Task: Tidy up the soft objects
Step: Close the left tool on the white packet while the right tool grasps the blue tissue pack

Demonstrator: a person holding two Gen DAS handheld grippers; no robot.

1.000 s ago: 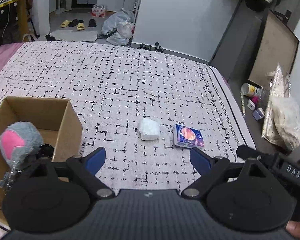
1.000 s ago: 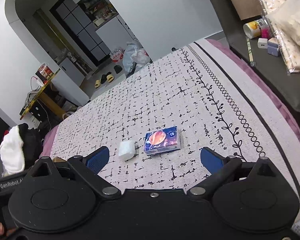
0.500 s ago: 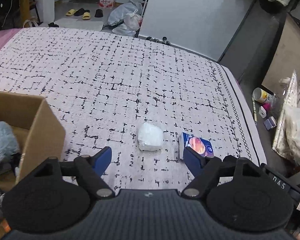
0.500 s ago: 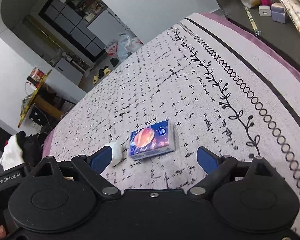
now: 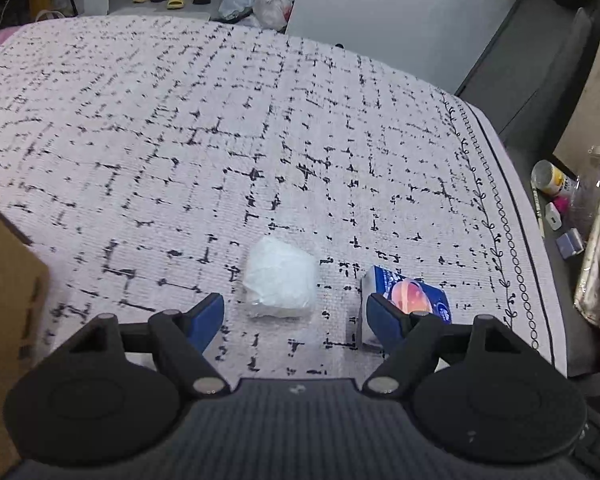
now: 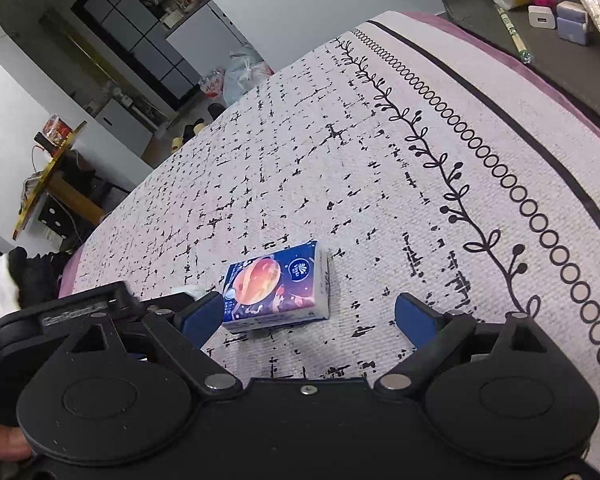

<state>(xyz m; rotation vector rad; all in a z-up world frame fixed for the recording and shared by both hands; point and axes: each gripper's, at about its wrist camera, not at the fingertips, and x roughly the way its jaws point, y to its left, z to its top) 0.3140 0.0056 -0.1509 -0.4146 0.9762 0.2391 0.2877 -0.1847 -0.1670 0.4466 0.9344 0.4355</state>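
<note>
**Both grippers close in on the last two soft items**

Since a second ago both grippers have dropped nearer the bed [image 5: 260, 128], and the cardboard box [image 5: 4, 280] has slid to the left edge of the left wrist view. The left gripper [image 5: 296, 312] hangs with jaws spread and empty; the white plastic-wrapped bundle [image 5: 280, 282] lies lower centre of that frame, just ahead of the tips and roughly centred. The right gripper [image 6: 310, 312] is likewise released; the blue tissue pack [image 6: 278, 286] sits lower centre of its frame, left of the gap's middle, close beside the left-hand pad. To grip well, the right gripper likely needs a small shift leftward before closing, and each should straddle its item fully before squeezing gently.
</note>
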